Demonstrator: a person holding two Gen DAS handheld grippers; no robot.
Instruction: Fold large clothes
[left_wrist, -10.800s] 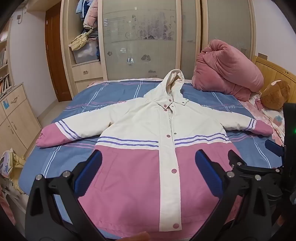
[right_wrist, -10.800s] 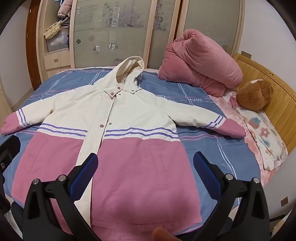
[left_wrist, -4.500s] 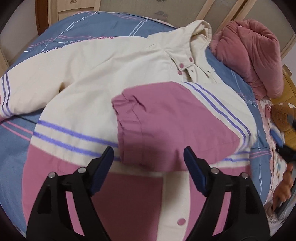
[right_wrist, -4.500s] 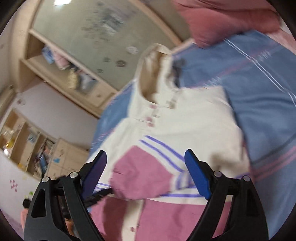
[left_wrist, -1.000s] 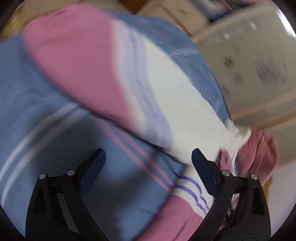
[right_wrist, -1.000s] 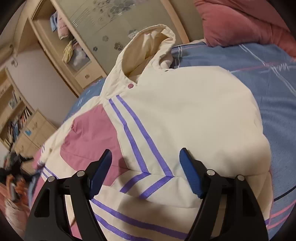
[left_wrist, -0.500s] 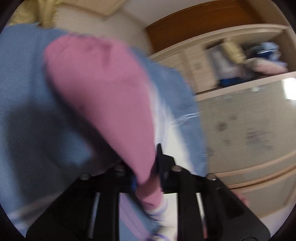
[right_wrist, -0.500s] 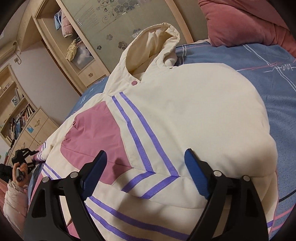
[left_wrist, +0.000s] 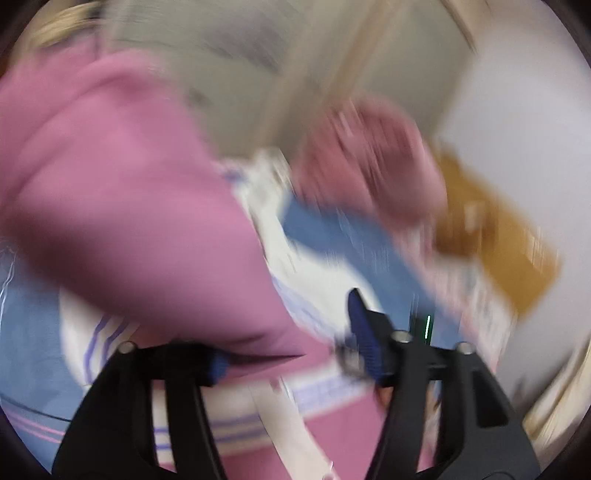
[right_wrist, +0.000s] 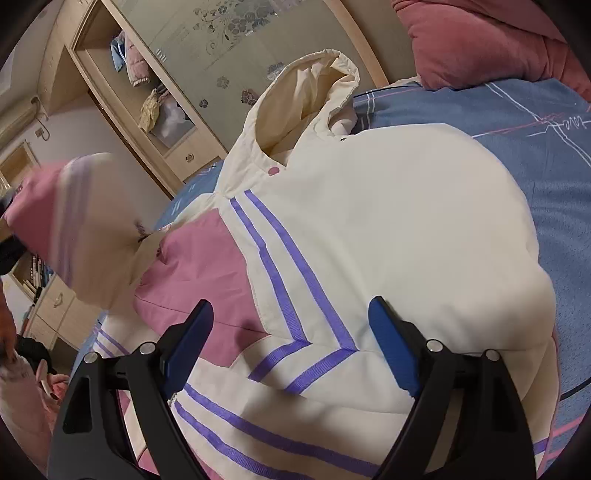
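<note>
One sleeve (right_wrist: 207, 266) already lies folded across the coat (right_wrist: 388, 240), which is spread on the bed (right_wrist: 480, 110) and fills the middle of the right view. The other sleeve (left_wrist: 122, 206) hangs lifted at the left of both views, its pink cuff between the jaws of the left hand-held gripper (left_wrist: 288, 354), which are opening. Letting go this early could drop the sleeve short or crooked. The right hand-held gripper (right_wrist: 291, 332) hovers open, empty, above the striped chest; nothing pins the puffy first fold, so it may spring back.
</note>
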